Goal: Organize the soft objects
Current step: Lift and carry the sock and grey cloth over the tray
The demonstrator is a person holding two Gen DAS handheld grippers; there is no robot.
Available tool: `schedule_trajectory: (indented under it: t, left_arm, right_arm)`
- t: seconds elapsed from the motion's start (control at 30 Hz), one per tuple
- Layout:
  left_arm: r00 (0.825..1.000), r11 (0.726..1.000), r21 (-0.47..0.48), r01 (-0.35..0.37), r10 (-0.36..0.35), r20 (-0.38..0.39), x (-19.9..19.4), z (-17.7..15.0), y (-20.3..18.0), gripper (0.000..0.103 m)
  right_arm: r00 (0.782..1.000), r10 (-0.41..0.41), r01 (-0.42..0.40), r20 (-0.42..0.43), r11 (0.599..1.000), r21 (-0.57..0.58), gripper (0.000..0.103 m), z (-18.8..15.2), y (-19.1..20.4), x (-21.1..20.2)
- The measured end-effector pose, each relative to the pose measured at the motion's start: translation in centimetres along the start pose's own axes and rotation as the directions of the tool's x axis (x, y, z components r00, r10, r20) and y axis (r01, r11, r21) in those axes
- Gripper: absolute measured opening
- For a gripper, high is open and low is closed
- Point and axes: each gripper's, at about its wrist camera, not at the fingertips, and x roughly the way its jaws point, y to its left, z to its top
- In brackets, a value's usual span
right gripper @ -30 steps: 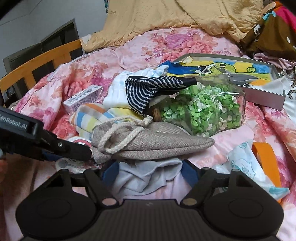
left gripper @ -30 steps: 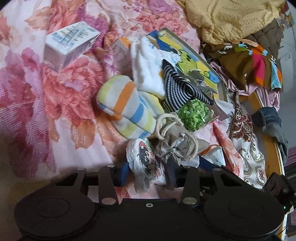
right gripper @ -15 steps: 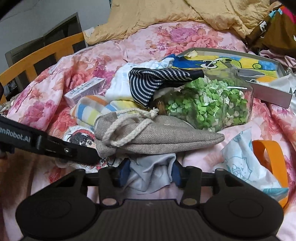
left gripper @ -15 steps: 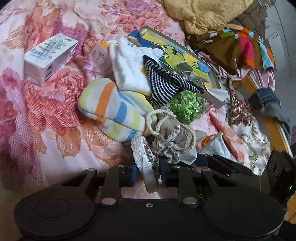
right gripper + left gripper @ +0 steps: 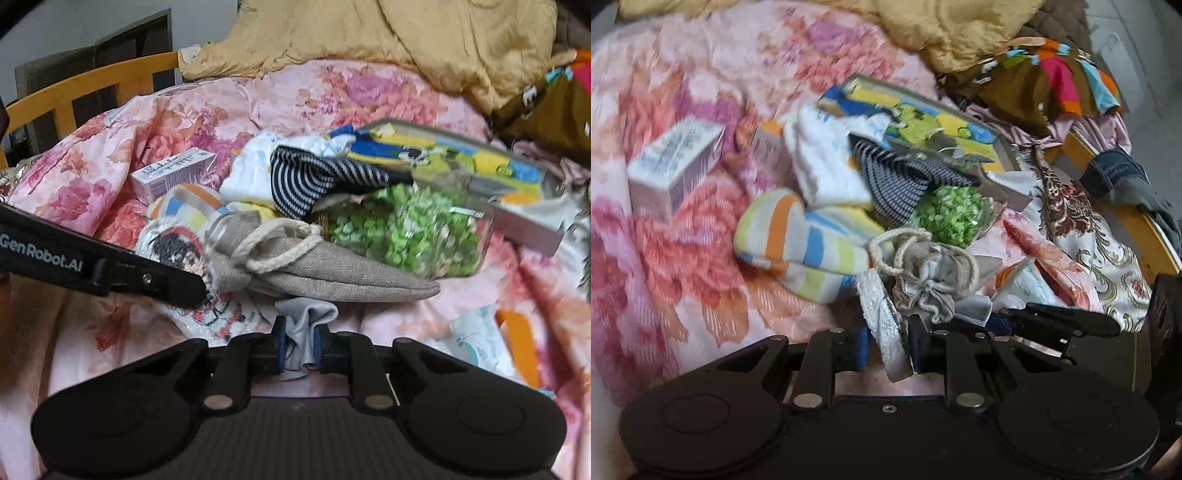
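A heap of soft things lies on a floral bedspread. My left gripper (image 5: 886,341) is shut on a white cloth with a cartoon print (image 5: 884,325), whose picture side shows in the right wrist view (image 5: 177,247). My right gripper (image 5: 300,345) is shut on a pale grey cloth (image 5: 304,321) under a beige drawstring pouch (image 5: 321,269), which also shows in the left wrist view (image 5: 927,273). Beyond lie a striped pastel sock (image 5: 801,240), a navy striped sock (image 5: 310,177) and a white cloth (image 5: 827,166).
A clear container of green paper stars (image 5: 402,229), a cartoon-printed flat box (image 5: 469,162) and a small white carton (image 5: 672,166) lie among the cloths. Yellow bedding (image 5: 369,37) and piled clothes (image 5: 1052,77) sit behind. A wooden bed rail (image 5: 81,88) runs at left.
Both grippers closed: the left pinched the cartoon cloth edge-on, the right squeezed the grey cloth tight. Both views shifted slightly, with motion blur now.
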Motion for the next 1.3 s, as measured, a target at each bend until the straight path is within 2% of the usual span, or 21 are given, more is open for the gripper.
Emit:
schedule_trajectory:
  t: [0.1,0.27,0.53,0.63,0.73,0.83,0.97,1.07,1.13,1.3]
  left_arm:
    - [0.999,0.999,0.052,-0.012,0.010,0.038,-0.9,-0.1,-0.7,0.014]
    - [0.996,0.993,0.116,-0.023,0.013,0.092,-2.1,-0.2,-1.9,0.014]
    - [0.981,0.990,0.142,-0.005,-0.023,0.194,-5.1,-0.7,-2.7,0.014]
    - [0.970,0.991,0.124,0.043,-0.071,0.232,-6.1,-0.7,-2.7,0.014]
    - [0.952,0.989,0.111,0.096,-0.124,0.279,-6.9,-0.7,-2.7,0.014]
    - [0.938,0.984,0.132,0.116,-0.152,0.311,-7.4,-0.9,-3.2,0.014]
    - [0.934,0.979,0.165,0.123,-0.170,0.315,-7.6,-1.1,-3.8,0.014]
    - [0.922,0.975,0.179,0.133,-0.188,0.339,-8.0,-1.1,-4.0,0.014]
    - [0.912,0.974,0.178,0.140,-0.196,0.359,-8.3,-1.1,-4.0,0.014]
    - [0.903,0.978,0.139,0.153,-0.196,0.383,-8.1,0.7,-4.1,0.014]
  right_arm:
    - [0.999,-0.036,0.037,0.026,0.999,-0.020,0.013,0.1,0.2,-1.1]
    - [0.992,-0.095,0.100,0.086,0.993,-0.059,0.012,0.3,0.7,-3.0]
    - [0.963,-0.185,0.199,0.196,0.979,-0.051,0.011,0.6,0.8,-6.6]
    - [0.949,-0.192,0.199,0.249,0.980,-0.001,0.012,0.7,0.0,-8.2]
    - [0.926,-0.190,0.185,0.325,0.982,0.047,0.012,0.8,-0.8,-10.0]
    - [0.911,-0.196,0.185,0.364,0.981,0.064,0.012,0.9,-1.2,-10.9]
    - [0.907,-0.195,0.187,0.372,0.981,0.058,0.012,0.9,-1.2,-11.1]
    - [0.904,-0.190,0.183,0.384,0.982,0.056,0.012,1.0,-1.1,-11.2]
    - [0.900,-0.193,0.184,0.390,0.981,0.062,0.012,1.0,-1.1,-11.2]
    - [0.889,-0.197,0.188,0.413,0.980,0.063,0.012,1.5,-1.6,-11.2]
